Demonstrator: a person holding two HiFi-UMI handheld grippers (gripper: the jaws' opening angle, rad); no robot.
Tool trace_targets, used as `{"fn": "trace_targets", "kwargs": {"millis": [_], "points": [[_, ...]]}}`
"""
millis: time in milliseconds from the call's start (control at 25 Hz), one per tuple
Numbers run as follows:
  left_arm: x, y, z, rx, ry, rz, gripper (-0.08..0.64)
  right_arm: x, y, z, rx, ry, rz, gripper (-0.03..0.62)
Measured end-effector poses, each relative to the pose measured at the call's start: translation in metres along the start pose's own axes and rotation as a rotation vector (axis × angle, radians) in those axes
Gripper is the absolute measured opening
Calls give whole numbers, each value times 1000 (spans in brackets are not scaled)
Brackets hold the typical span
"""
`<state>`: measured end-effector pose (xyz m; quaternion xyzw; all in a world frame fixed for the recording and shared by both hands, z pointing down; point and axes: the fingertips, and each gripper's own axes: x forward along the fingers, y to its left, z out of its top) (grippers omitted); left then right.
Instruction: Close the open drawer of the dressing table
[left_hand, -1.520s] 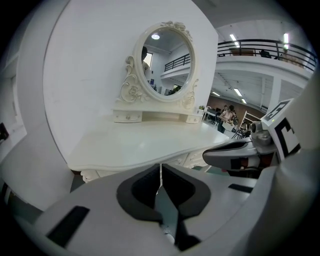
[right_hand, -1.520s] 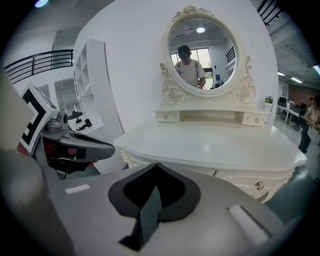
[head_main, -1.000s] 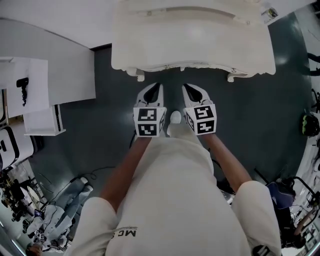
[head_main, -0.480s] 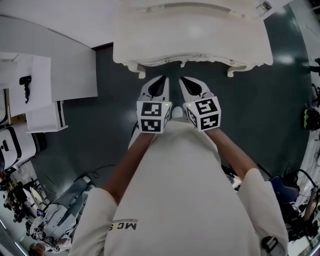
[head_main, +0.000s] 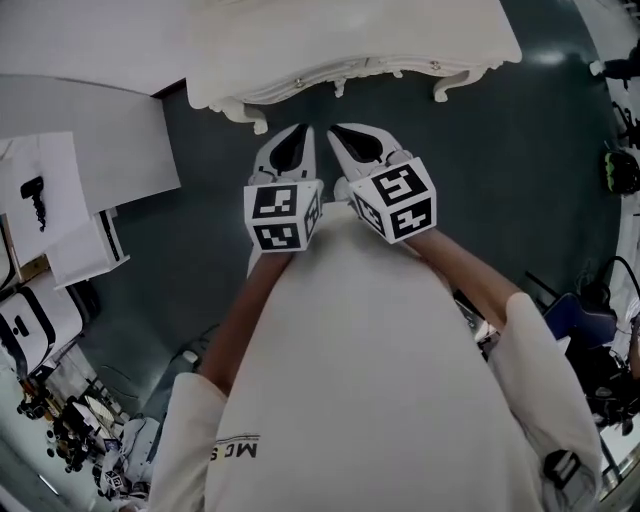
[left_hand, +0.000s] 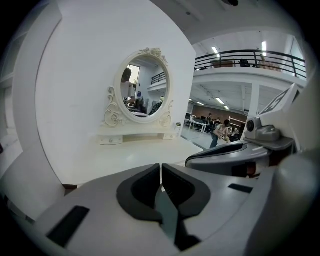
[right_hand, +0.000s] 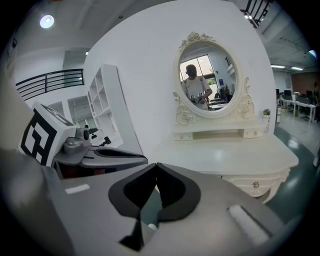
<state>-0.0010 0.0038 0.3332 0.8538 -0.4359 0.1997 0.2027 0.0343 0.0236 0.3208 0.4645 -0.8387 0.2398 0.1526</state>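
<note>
The left gripper (head_main: 297, 131) and the right gripper (head_main: 340, 133), both with jaws pressed together and empty, hung just before the far dressing table (head_main: 350, 40), whose drawer (right_hand: 245, 181) would probably slide lightly if pushed on its stiff front panel.

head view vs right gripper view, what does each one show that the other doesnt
Only the head view: the right gripper's black-and-white marker cube and the person's forearms from above. Only the right gripper view: the oval mirror in its ornate white frame, the small round drawer knob and the white open shelf unit. Both: the white dressing table, the left gripper, and the right gripper's claw, shut on nothing.
</note>
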Motion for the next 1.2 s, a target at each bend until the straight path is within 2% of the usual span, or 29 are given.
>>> {"fn": "trace_targets", "kwargs": {"millis": [240, 400, 840, 1200], "points": [[-6, -16, -5, 20, 15, -28, 21, -10, -5, -8, -12, -6, -32, 2], [-8, -23, -20, 30, 46, -36, 21, -14, -1, -12, -15, -6, -25, 2], [-9, -24, -21, 12, 33, -21, 21, -17, 0, -19, -22, 6, -16, 2], [-8, -22, -33, -1, 61, -16, 21, -16, -3, -27, 4, 6, -30, 2]]}}
